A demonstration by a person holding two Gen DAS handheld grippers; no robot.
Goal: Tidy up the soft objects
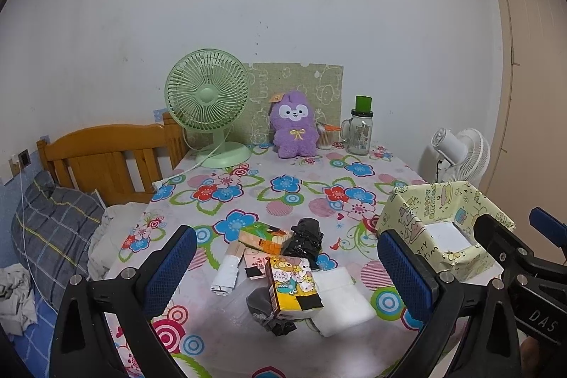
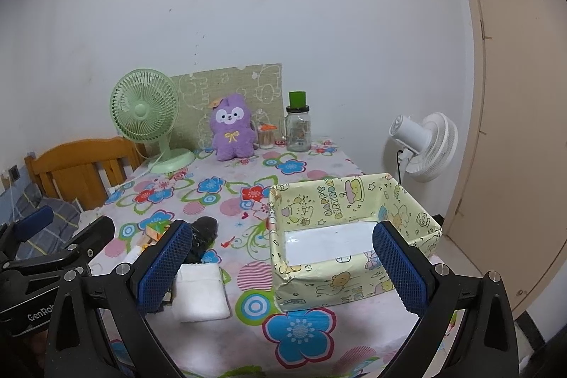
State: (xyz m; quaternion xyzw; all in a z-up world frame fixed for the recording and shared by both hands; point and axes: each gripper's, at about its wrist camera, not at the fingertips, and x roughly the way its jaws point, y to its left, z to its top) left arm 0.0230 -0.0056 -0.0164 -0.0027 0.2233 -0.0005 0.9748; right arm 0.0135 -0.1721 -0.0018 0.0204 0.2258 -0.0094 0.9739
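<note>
From the left wrist, the left gripper (image 1: 287, 271) hangs above the near part of a table (image 1: 283, 197) with a flowered cloth, its blue-padded jaws spread wide and holding nothing. Between the jaws lies a heap of soft things: a yellow cartoon tissue pack (image 1: 292, 286) on top, a folded white towel (image 1: 342, 302) touching its right side, a dark grey pouch (image 1: 262, 307) under its near end, a black plastic bag (image 1: 306, 238) farther off, an orange-green tissue pack (image 1: 264, 236) to the left of that, and a rolled white packet (image 1: 226, 273) at the left edge of the heap. To the right stands a box wrapped in pale yellow birthday paper (image 1: 457, 201); part of the right gripper shows in front of it. Far off against the wall stand a green desk fan (image 1: 209, 108), a purple plush toy (image 1: 294, 126) and a glass jar mug with a green lid (image 1: 359, 130).

From the right wrist, the right gripper (image 2: 283, 266) hovers over the near right of the table, jaws wide apart and empty. The wrapped box (image 2: 319, 286) sits between them, open, showing only its white bottom. The white towel (image 2: 202, 291) lies just left of the box, apart from it, with the black bag (image 2: 205, 232) beyond. A white standing fan (image 2: 425, 144) is past the table's far right corner.
</note>
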